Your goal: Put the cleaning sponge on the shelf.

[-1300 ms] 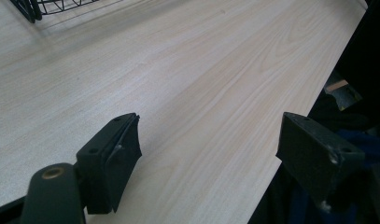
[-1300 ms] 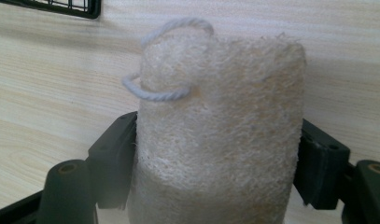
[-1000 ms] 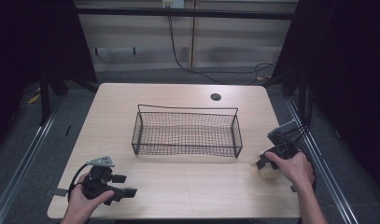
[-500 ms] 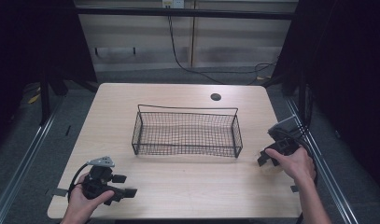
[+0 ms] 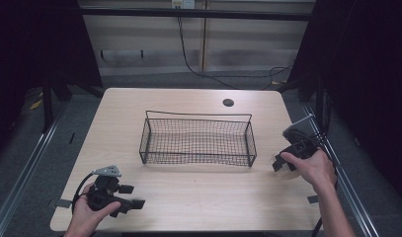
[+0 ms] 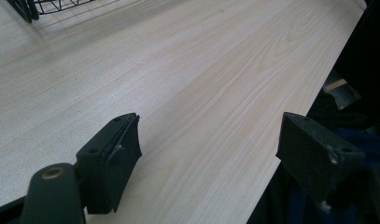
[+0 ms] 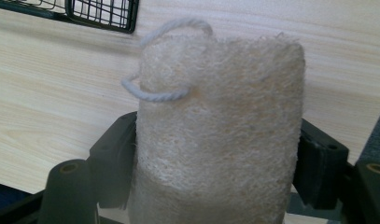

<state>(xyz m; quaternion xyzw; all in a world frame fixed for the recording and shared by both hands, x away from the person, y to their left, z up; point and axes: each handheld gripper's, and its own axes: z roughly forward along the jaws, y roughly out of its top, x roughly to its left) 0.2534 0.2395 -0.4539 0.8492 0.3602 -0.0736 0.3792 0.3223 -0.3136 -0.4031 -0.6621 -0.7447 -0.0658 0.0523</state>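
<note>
One loofah [image 7: 220, 126] clamped between right gripper [image 5: 287, 159] jaws, near table's [image 5: 198, 197] right edge, beside the basket [image 5: 197, 140]. Grasp done; carry and drop into basket probably left. Left gripper [image 5: 132, 203] wide open, holding nothing, resting by front edge.

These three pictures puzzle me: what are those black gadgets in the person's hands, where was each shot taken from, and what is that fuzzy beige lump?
No robot here: a person holds a hand-held black two-jaw claw in each hand. The high view looks down on the pale wooden table, with the left claw near its front edge and the right claw at its right side. An empty black wire mesh basket stands in the middle.

The other two pictures come from small cameras riding on the claws. The left claw has its jaws wide apart over bare wood, holding nothing. The right claw is shut on the beige fibrous loofah sponge, which has a white cord loop at its top.
</note>
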